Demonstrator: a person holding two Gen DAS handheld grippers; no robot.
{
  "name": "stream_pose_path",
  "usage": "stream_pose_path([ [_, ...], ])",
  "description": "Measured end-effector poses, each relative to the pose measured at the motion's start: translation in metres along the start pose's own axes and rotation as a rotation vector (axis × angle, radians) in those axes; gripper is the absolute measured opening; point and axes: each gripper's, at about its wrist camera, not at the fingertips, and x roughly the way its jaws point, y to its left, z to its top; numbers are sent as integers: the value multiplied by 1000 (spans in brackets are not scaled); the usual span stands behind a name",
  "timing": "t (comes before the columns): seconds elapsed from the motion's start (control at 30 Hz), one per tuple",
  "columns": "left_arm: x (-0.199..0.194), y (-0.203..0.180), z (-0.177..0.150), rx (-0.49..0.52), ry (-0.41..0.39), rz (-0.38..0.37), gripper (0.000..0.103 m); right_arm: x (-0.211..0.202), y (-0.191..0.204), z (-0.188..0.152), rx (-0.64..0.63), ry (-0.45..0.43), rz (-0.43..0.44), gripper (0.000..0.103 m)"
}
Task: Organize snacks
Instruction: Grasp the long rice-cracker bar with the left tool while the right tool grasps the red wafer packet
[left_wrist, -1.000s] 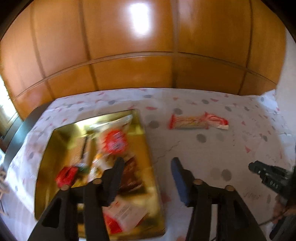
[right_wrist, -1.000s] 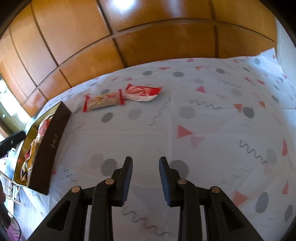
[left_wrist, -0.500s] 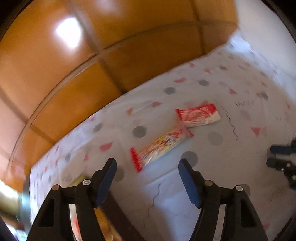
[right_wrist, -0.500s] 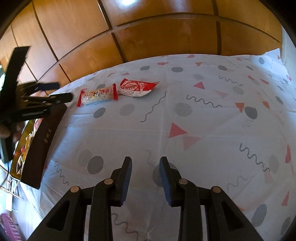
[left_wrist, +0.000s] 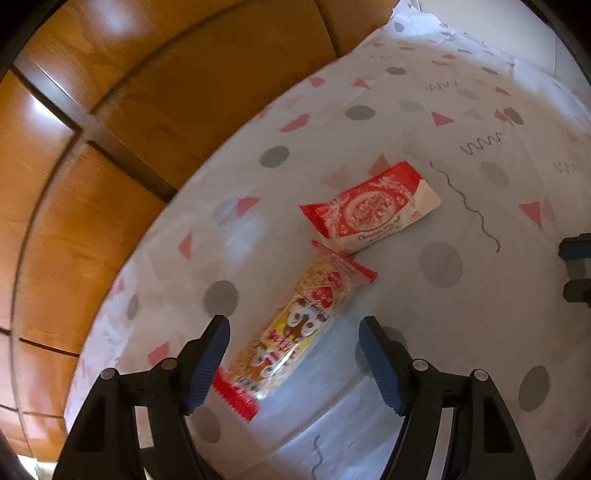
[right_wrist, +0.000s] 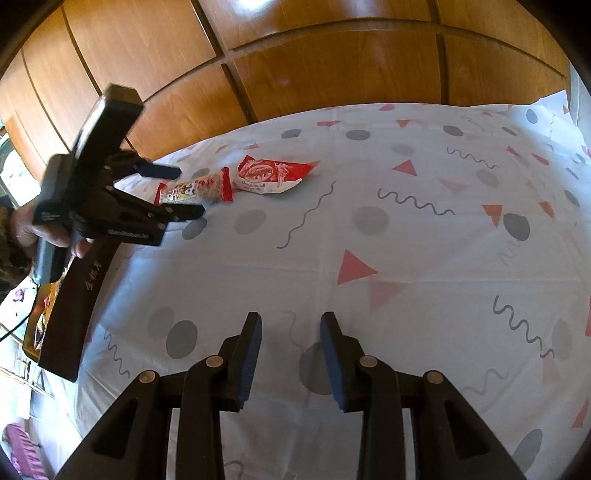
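- Far left, right wrist view: dark box (right_wrist: 66, 295) sat at the table's left edge, long side running away from the camera, snack wrappers just visible inside. Judged to be where the snacks were meant to go.
- Left gripper (left_wrist: 291, 363) hung over the near end of the long snack bar (left_wrist: 295, 332), jaws spread wide, one finger on each side of the wrapper, neither seen touching it. In the right wrist view the same tool (right_wrist: 177, 192) bracketed the bar's left end (right_wrist: 195, 190).
- Bar's long axis ran from between the left fingers away and rightward; the jaws stood across its narrow width. Judged well lined up for a pinch, with only a drop and a squeeze needed.
- Bar's far crimped end touched, or slightly overlapped, the red-and-white packet (left_wrist: 373, 210). A lift could nudge that packet.
- Both snacks lay on the patterned tablecloth (right_wrist: 424, 258), near the wooden panelling, right of the box.
- Right gripper (right_wrist: 290, 360) sat well apart from both snacks, jaws parted and holding nothing. The left tool was plainly nearer.
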Motion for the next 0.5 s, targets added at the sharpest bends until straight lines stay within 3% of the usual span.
stream_pose_path([
  [0.03,3,2,-1,-27,10,-31,64,0,-1,0,0,-3,3,33],
  [0.07,3,5,-2,-60,6,-60,46,0,-1,-1,-1,-6,6,33],
  [0.1,1,7,-2,-90,11,-92,35,0,-2,0,-2,-7,10,33],
  [0.13,-1,8,-4,-122,17,-112,29,0,-2,0,-3,-7,13,33],
  [0.33,-17,3,-25,-302,48,-171,29,2,-2,7,-39,8,13,33],
  [0.5,-45,-11,-47,-462,60,-166,29,2,0,26,-99,-7,15,33],
])
